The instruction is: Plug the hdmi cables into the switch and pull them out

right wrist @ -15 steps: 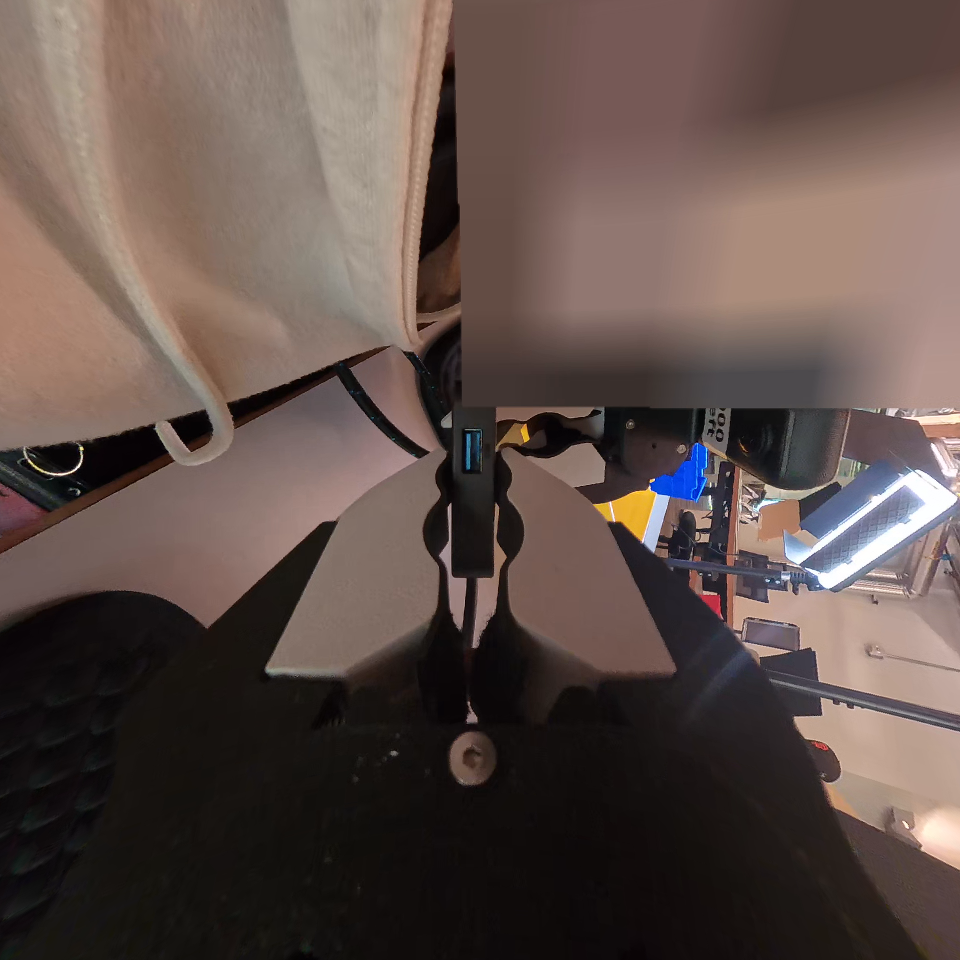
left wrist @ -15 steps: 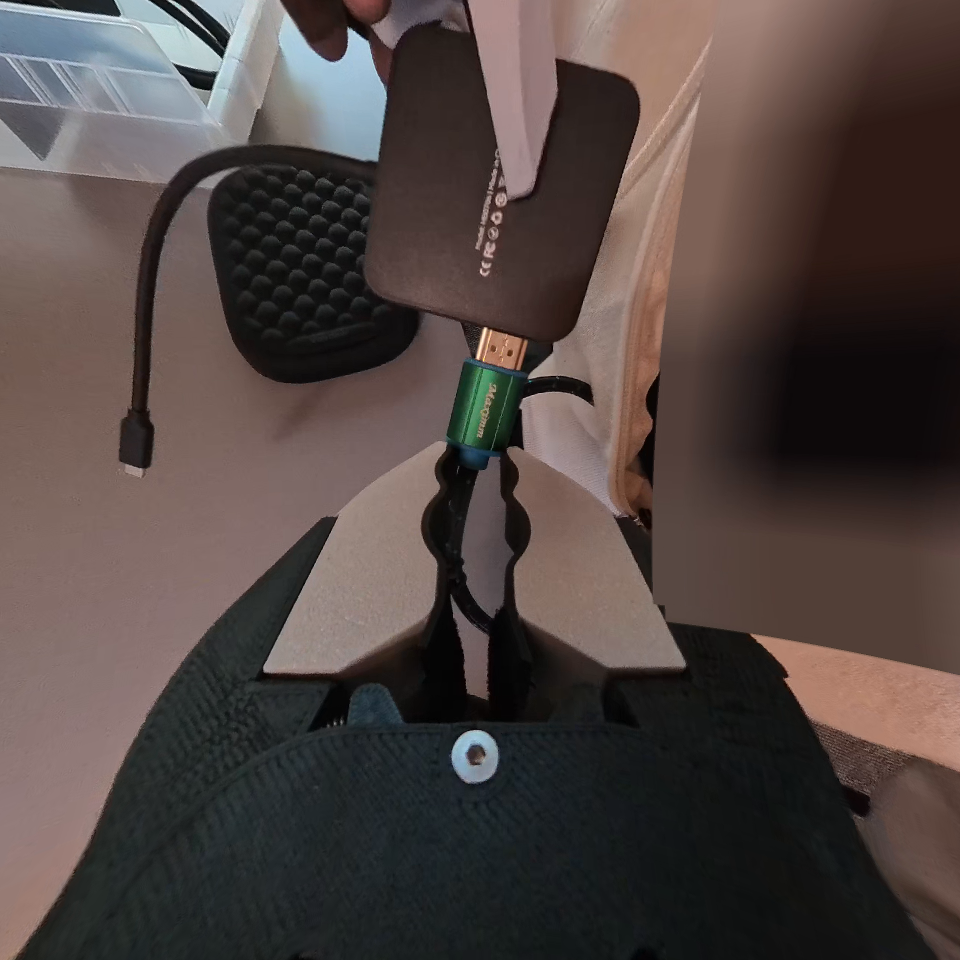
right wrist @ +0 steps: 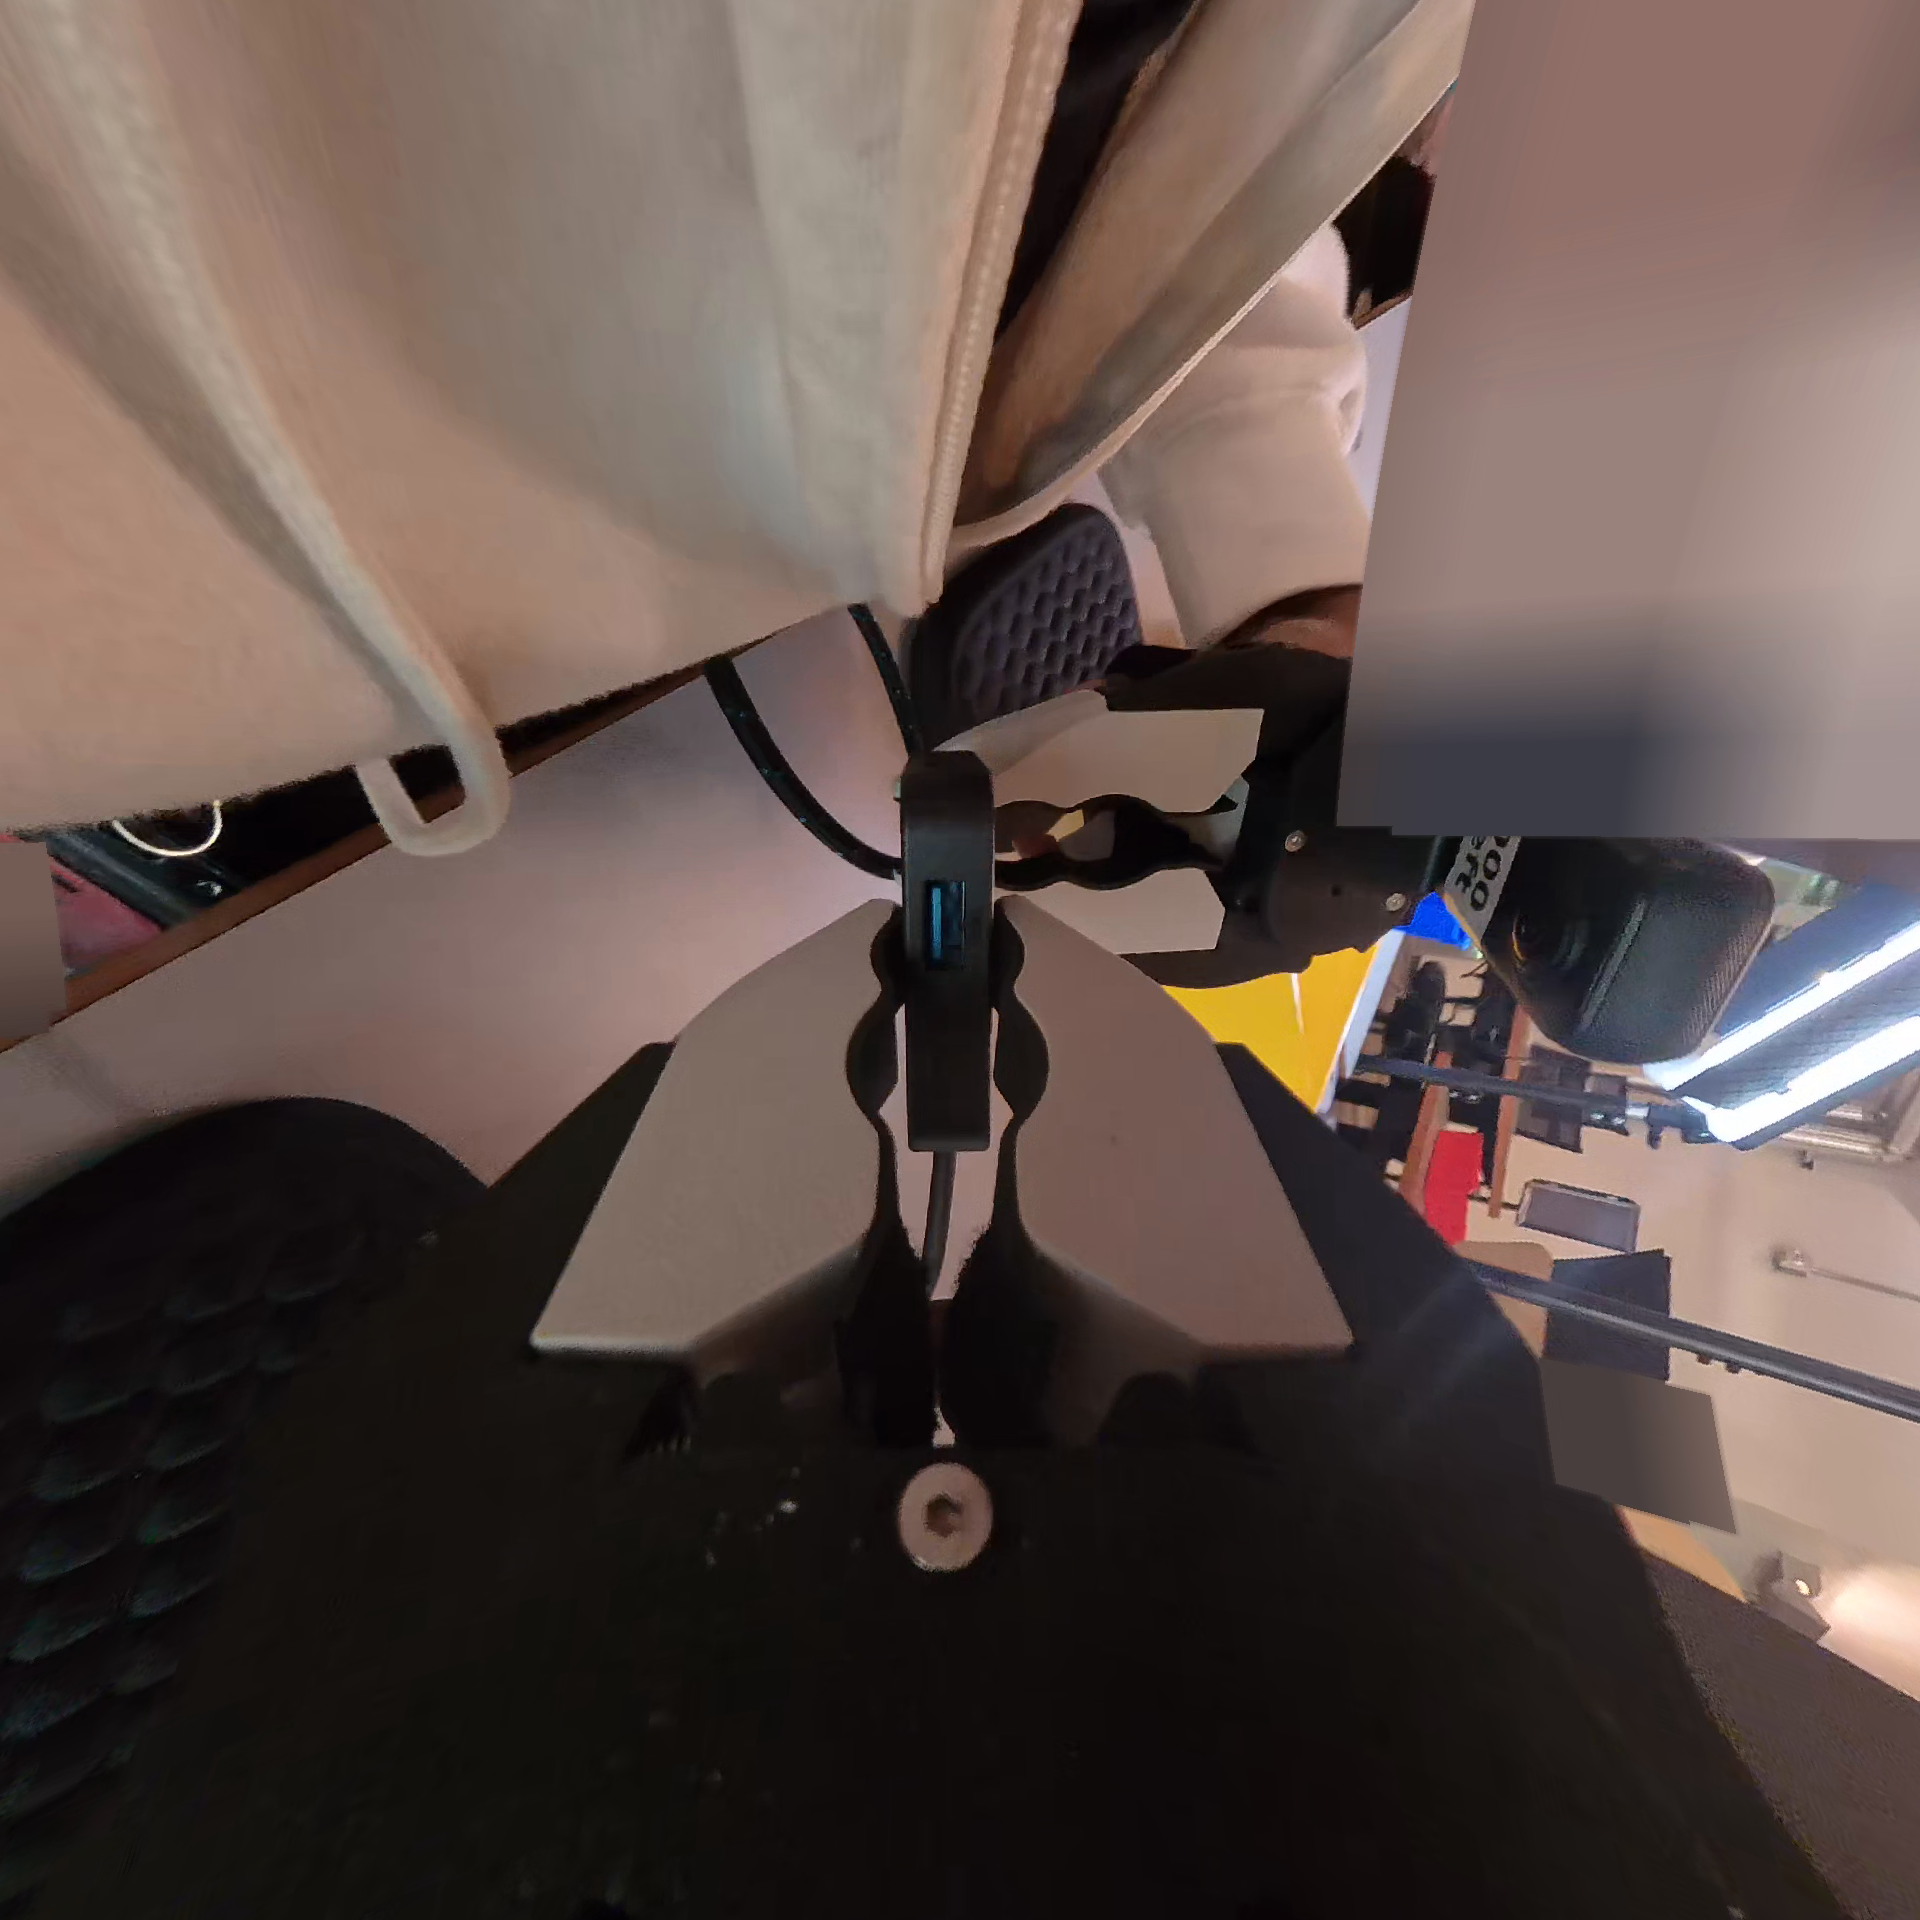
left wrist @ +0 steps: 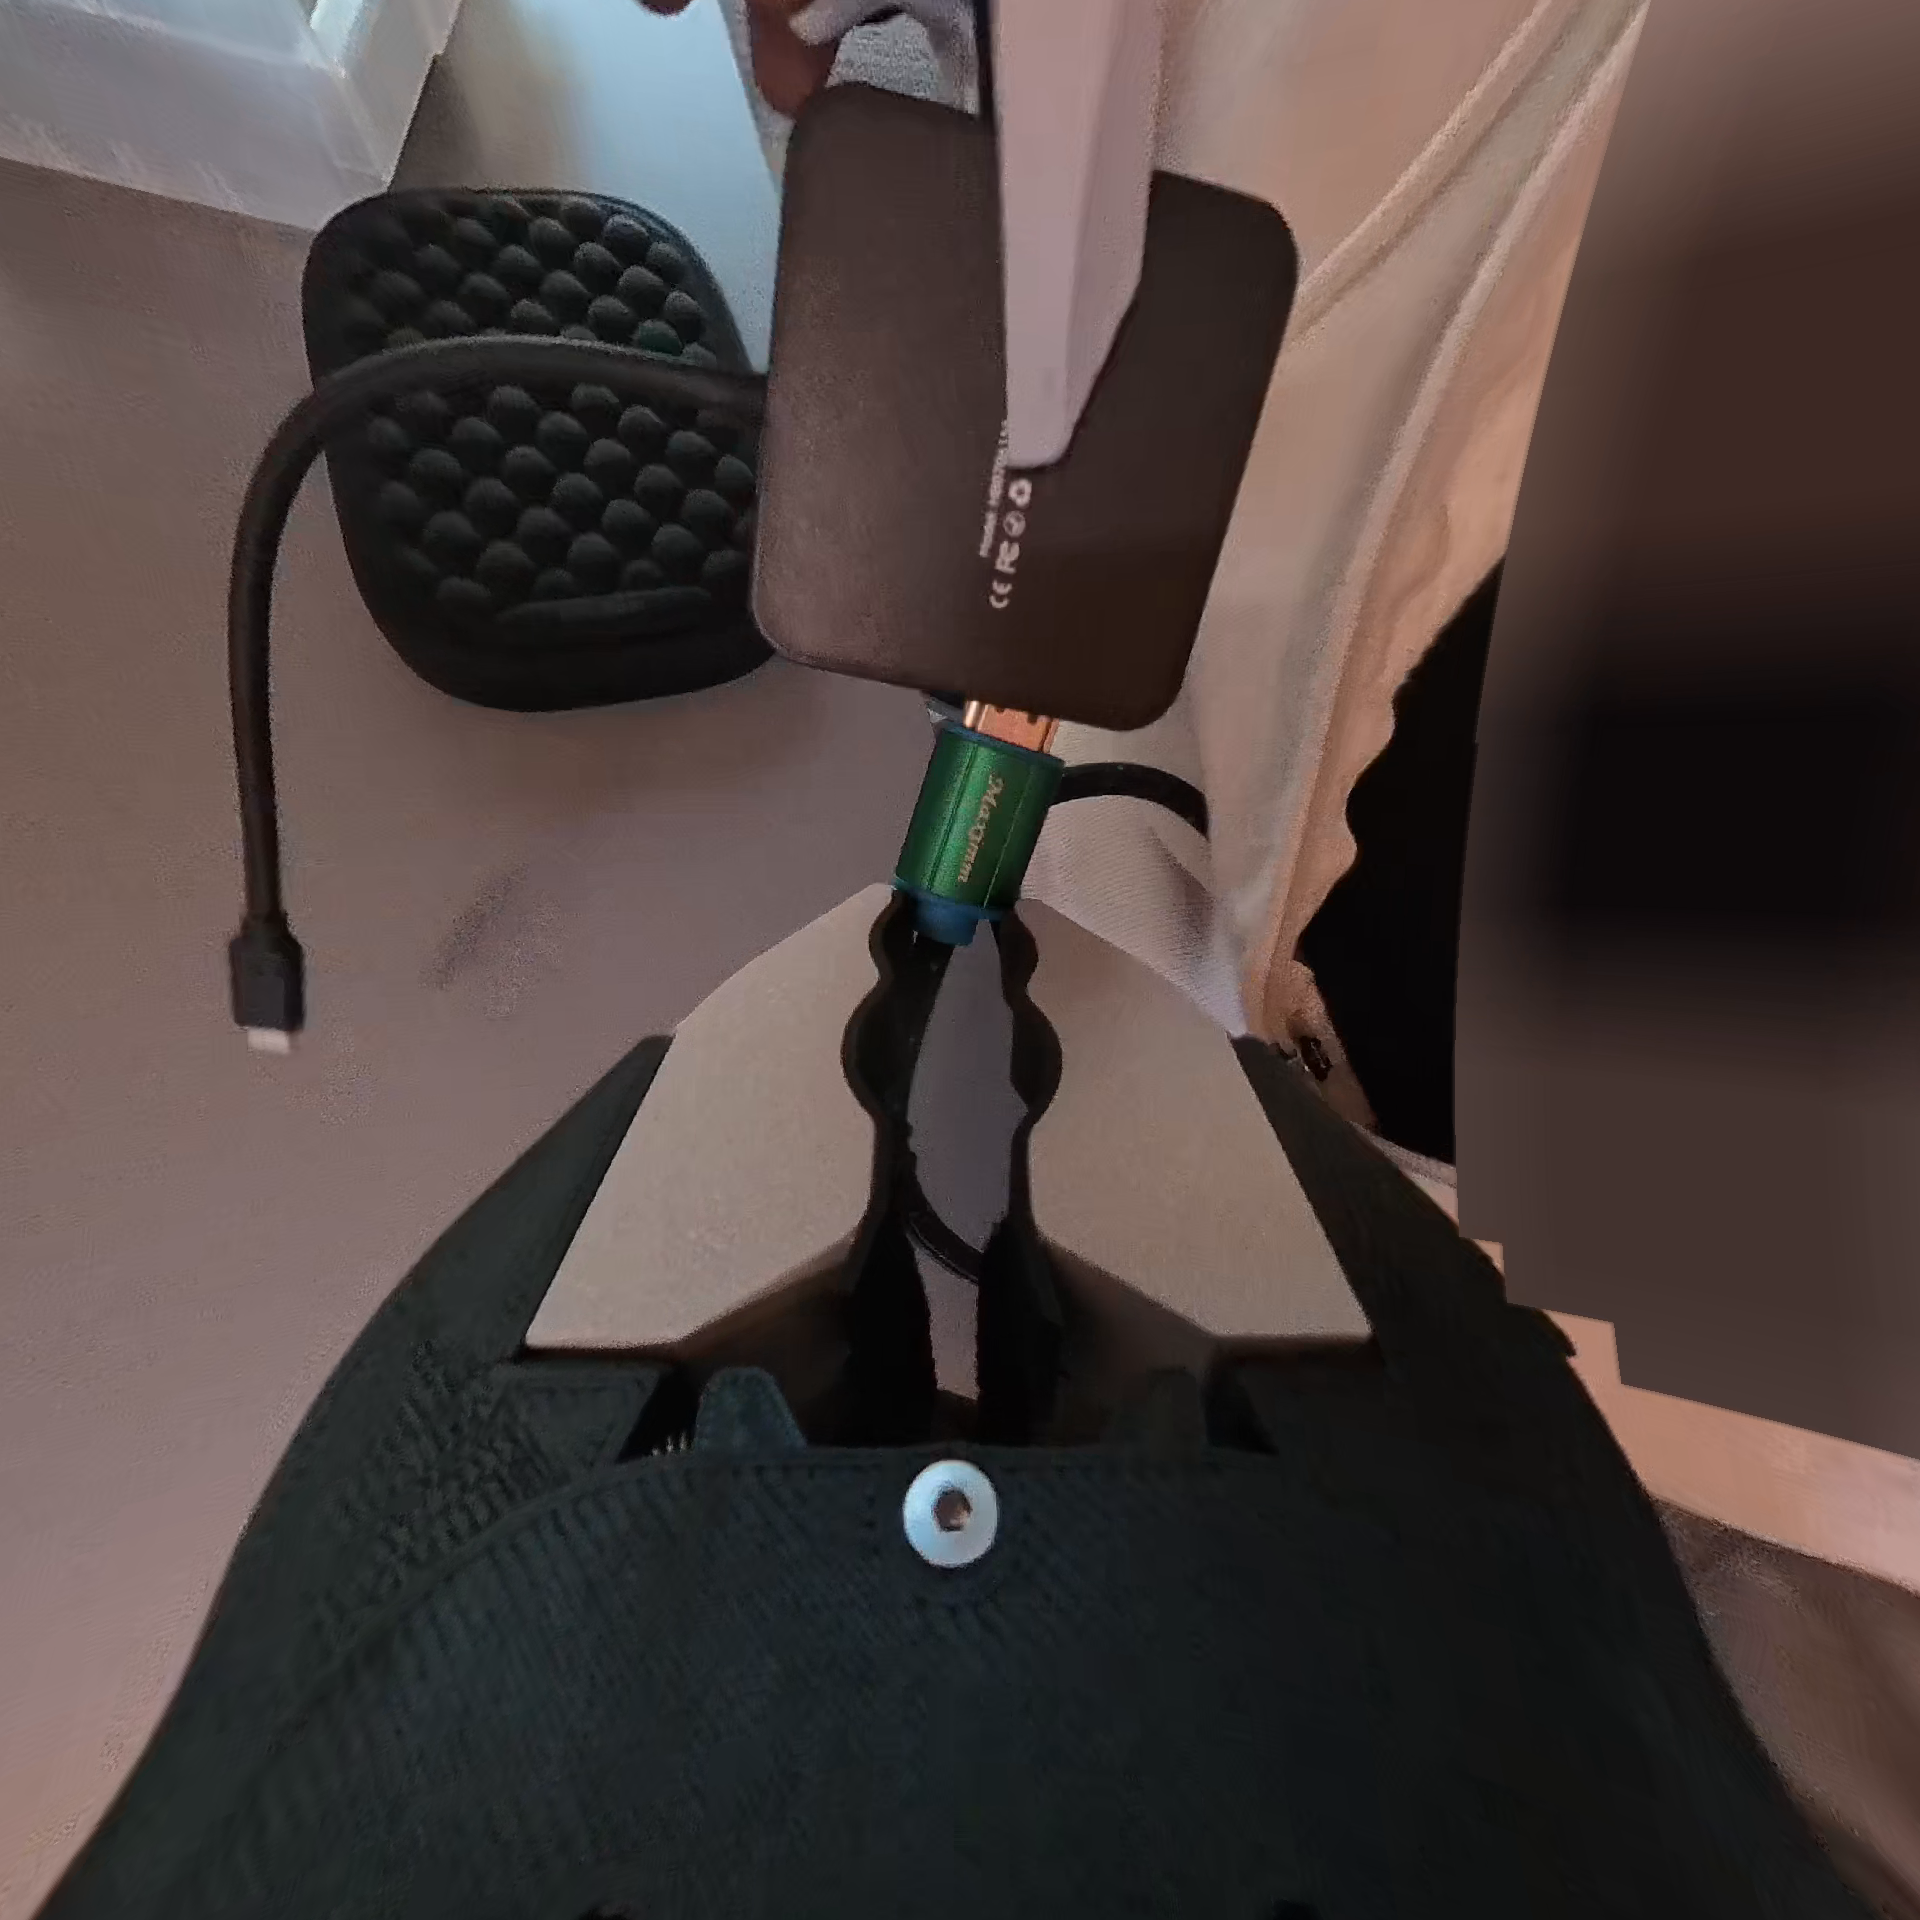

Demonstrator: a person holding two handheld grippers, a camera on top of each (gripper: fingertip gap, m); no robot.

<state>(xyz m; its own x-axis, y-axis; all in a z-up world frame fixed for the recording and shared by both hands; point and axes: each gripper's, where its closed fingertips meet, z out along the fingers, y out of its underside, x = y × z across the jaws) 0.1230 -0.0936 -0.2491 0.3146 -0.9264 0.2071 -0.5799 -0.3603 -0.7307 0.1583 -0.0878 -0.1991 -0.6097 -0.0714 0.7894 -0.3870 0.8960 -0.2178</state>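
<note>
Green metal HDMI plug (left wrist: 977,821) sits nose-first in the bottom edge of the black switch (left wrist: 1023,436), gold shell partly still showing, so prob not fully seated, or mid-pull; can't tell which. Left gripper (left wrist: 951,920) has its fingers clenched round the blue strain relief and braided cable just behind the plug, w/ the cable running back btwn the fingers; gripping there keeps the push/pull in line w/ the port. Right gripper (right wrist: 945,940) has fingers clamped flat on the switch, edge-on in the right wrist view w/ a blue USB port (right wrist: 940,925) facing the cam; holds the body rigid so force goes into the socket, not into swinging the box. Whole assembly is held up off the tabletop (left wrist: 499,914), close to the person's cream hoodie (right wrist: 520,364). Switch's own pigtail cable (left wrist: 260,644) loops out left and dangles, its small plug (left wrist: 268,982) free over the tabletop. Black textured pad (left wrist: 520,447) lies on the tabletop behind, apart from the switch. Room: open tabletop to the left and below the plug axis, so a straight pull-back looks clear; right side tight against the hoodie, and a second black cable (left wrist: 1132,790) curves off beside the plug, could snag.
</note>
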